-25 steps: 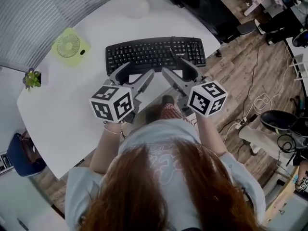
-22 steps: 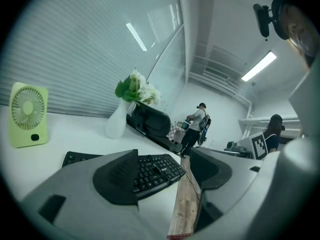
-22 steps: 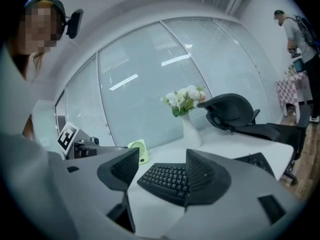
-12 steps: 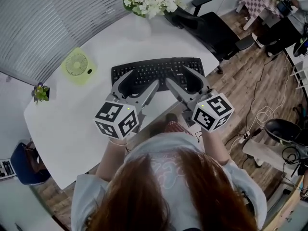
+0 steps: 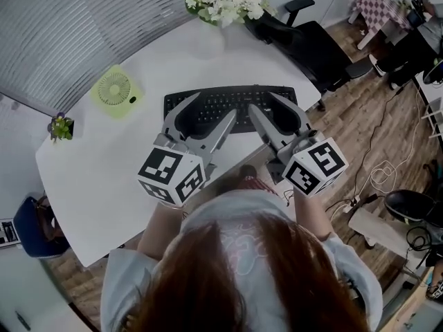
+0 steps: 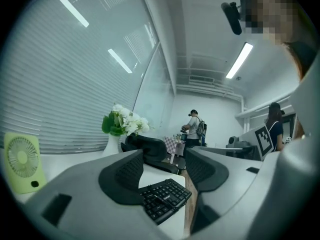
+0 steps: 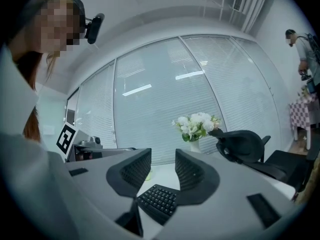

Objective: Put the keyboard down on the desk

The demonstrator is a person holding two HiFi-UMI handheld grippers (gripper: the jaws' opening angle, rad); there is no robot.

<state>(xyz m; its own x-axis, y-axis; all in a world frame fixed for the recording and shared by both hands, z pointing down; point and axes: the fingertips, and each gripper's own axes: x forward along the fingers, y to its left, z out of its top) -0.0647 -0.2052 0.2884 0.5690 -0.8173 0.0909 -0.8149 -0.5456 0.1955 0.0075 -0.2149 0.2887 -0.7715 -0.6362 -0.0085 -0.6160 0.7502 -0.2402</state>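
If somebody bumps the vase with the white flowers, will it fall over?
It may well tip: the vase looks tall and narrow, with a big bunch of flowers on top. It looks like smooth white pottery or glass, so it would probably break.

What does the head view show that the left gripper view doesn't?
Only the head view shows the little potted plant at the desk's left edge and a white cable on the floor. Only the left gripper view shows the ceiling lights and a person standing far back in the room. Both show the black keyboard lying on the white desk, the green fan, the white flowers and the black chair.
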